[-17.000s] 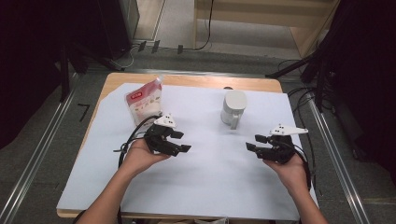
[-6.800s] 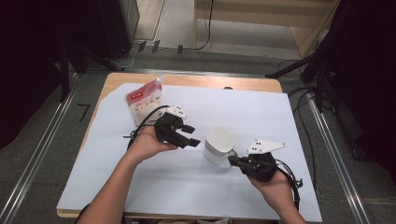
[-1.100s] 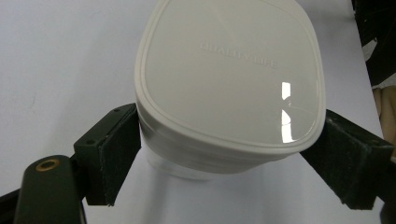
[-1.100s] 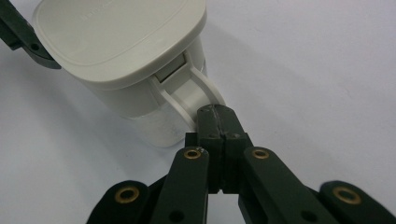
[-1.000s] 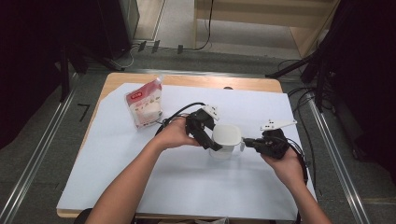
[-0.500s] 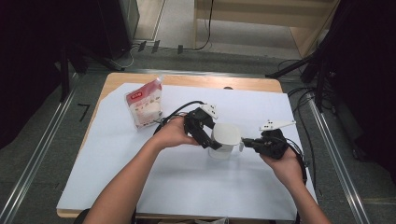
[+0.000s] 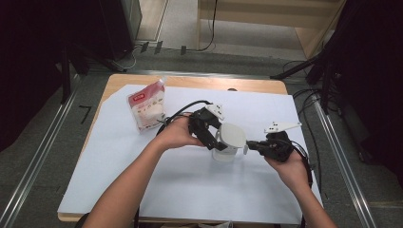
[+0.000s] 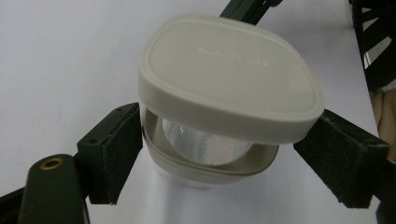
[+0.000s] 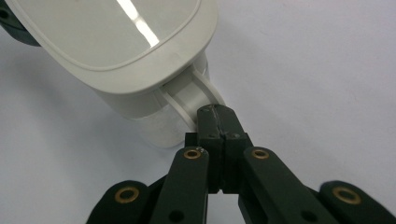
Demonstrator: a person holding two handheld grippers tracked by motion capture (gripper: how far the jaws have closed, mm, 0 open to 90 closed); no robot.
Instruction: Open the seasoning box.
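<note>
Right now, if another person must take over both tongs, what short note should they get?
Right tongs: shut on the handle of the white jar, holding it steady.
Left tongs: pads on either side of the lid; the lid sits tilted, lifted at the near edge, so the seal is broken.
Jar stands mid-table on the white sheet; red-and-white pouch lies at the far left, untouched.
Done: jar held, lid loosened.
Left: lift the lid away and set it down; probably the pouch comes next.
</note>
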